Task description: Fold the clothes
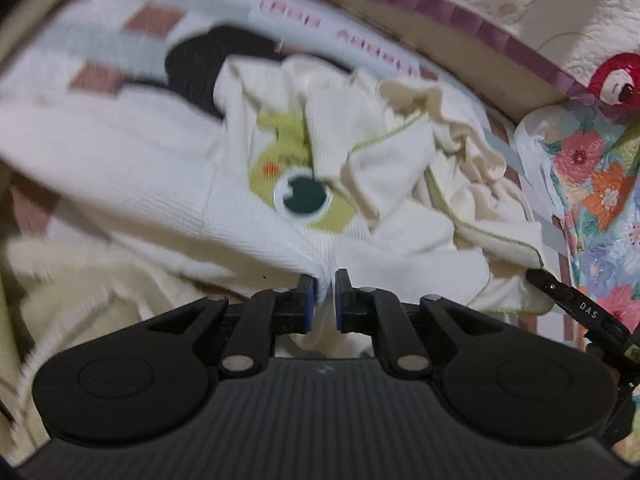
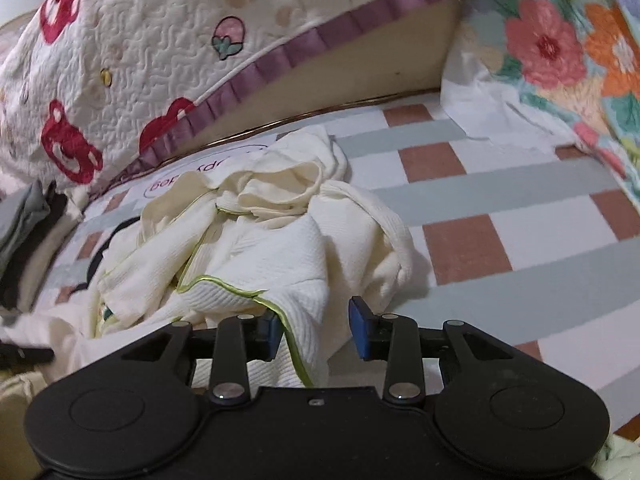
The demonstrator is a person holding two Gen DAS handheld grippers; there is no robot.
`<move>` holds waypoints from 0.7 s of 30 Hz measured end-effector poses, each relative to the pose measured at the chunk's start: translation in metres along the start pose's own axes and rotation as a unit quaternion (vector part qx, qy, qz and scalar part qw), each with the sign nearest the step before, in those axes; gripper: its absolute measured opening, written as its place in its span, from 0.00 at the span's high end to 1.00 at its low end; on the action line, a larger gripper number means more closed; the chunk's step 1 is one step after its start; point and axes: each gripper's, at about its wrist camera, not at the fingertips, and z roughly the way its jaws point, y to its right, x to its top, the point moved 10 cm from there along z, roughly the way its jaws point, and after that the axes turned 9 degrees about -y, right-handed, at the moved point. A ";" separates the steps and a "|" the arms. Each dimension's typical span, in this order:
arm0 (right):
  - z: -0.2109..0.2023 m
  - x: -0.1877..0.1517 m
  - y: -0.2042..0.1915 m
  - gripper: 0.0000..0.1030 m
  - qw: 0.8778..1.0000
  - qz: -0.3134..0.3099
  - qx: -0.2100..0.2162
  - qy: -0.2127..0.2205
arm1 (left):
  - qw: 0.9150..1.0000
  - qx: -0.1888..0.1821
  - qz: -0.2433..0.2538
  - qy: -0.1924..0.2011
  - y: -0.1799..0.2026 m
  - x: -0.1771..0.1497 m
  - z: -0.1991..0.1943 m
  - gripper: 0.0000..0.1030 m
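1. Item: crumpled cream-white waffle-knit garment with lime-green piping and a green cartoon-eye print (image 1: 304,200). It lies bunched on the white, grey and rust-brown check mat (image 2: 500,216), beside the quilted cream cover with red bears and purple ruffle trim (image 2: 132,56).
2. Handling, my read: light, soft, no stiffness. It will drape and sag from any pinch point, and layers will drag along together. The textured knit should grip fine in rubber pads. Not fragile.
3. Where to take hold: at piped hems or corners, one layer only. Mid-panel pinches will just lift a wad.
4. Left gripper (image 1: 325,296): blue pads nearly together, clamped on a bunched fold of the white fabric; cloth pulls taut towards the jaws. It points steeply down at the heap.
5. Right gripper (image 2: 314,330): jaws apart, nothing pinched. The green-piped edge (image 2: 224,286) runs through the gap, close to the left pad; pads are not pressing it. Tilted down, low over the near side of the heap.
6. The right gripper's tip is visible at the right edge of the left wrist view, just beside the garment's hem.
7. Floral quilt in pink, orange and blue (image 2: 560,40) sits at the mat's far right, clear of the work.
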 end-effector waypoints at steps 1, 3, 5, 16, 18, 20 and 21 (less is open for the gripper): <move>0.000 -0.001 0.002 0.62 1.000 0.008 0.008 -0.002 | 1.000 -0.001 -0.010 -0.012 -0.002 -0.003 0.005 0.82; 0.002 -0.004 0.000 0.62 0.999 0.019 0.026 -0.009 | 0.999 0.001 -0.026 -0.031 -0.006 -0.009 0.014 0.70; 0.006 -0.007 -0.003 0.62 0.999 0.021 0.045 -0.015 | 0.999 0.012 -0.034 -0.038 -0.010 -0.012 0.024 0.59; 0.008 -0.001 -0.019 0.92 0.998 -0.059 0.016 0.018 | 0.990 0.082 0.060 0.100 0.008 0.021 -0.032 0.96; -0.009 0.008 -0.026 0.93 0.996 -0.082 0.007 0.038 | 0.981 0.096 0.094 0.142 0.020 0.031 -0.062 0.96; -0.026 0.018 -0.037 0.93 0.994 -0.094 0.019 0.057 | 0.976 0.098 0.125 0.150 0.033 0.034 -0.079 0.96; -0.035 0.023 -0.043 0.93 0.992 -0.100 0.025 0.066 | 0.974 0.098 0.138 0.154 0.038 0.035 -0.087 0.96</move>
